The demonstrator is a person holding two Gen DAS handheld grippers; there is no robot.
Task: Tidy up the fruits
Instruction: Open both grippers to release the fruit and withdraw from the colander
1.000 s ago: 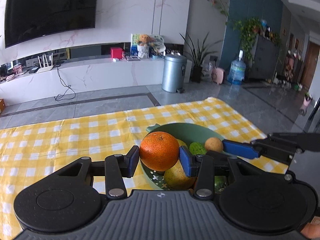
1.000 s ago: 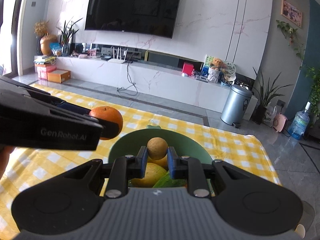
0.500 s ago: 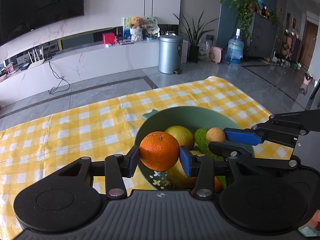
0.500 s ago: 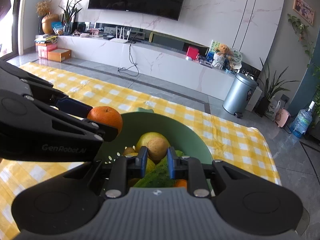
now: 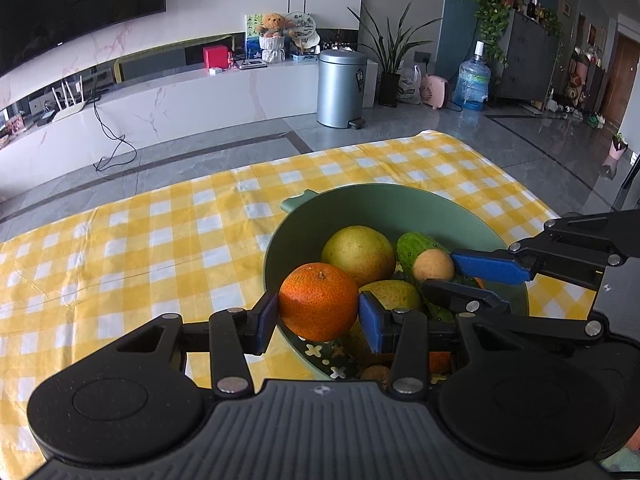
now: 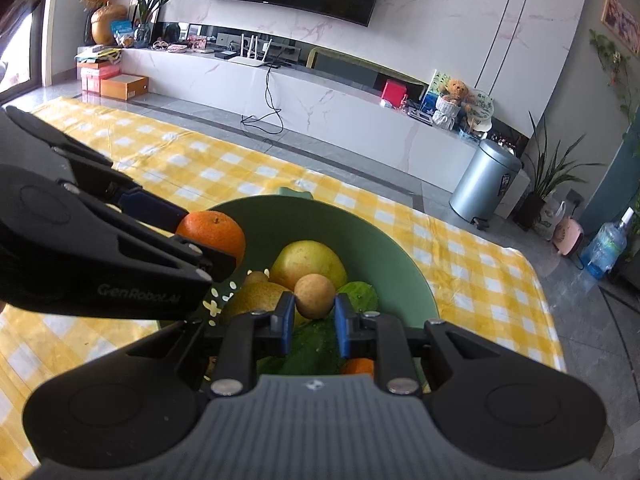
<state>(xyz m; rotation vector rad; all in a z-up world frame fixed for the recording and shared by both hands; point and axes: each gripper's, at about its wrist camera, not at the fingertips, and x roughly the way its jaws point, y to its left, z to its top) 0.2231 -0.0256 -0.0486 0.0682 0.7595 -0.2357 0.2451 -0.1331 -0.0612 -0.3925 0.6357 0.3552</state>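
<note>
Jaws clamped on both sides: my left gripper [image 5: 318,317] holds an orange [image 5: 318,301] at the near left rim of the green bowl [image 5: 384,204]; my right gripper [image 6: 314,317] pinches a small tan fruit [image 6: 315,296] above the bowl's middle. Below lie a pear [image 5: 358,249] and a cucumber [image 5: 416,245], crowding any landing spot on the checked bench [image 5: 160,240].

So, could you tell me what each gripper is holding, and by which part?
Left gripper: orange, clamped across its sides. Right gripper: small tan fruit, likewise by its sides.
</note>
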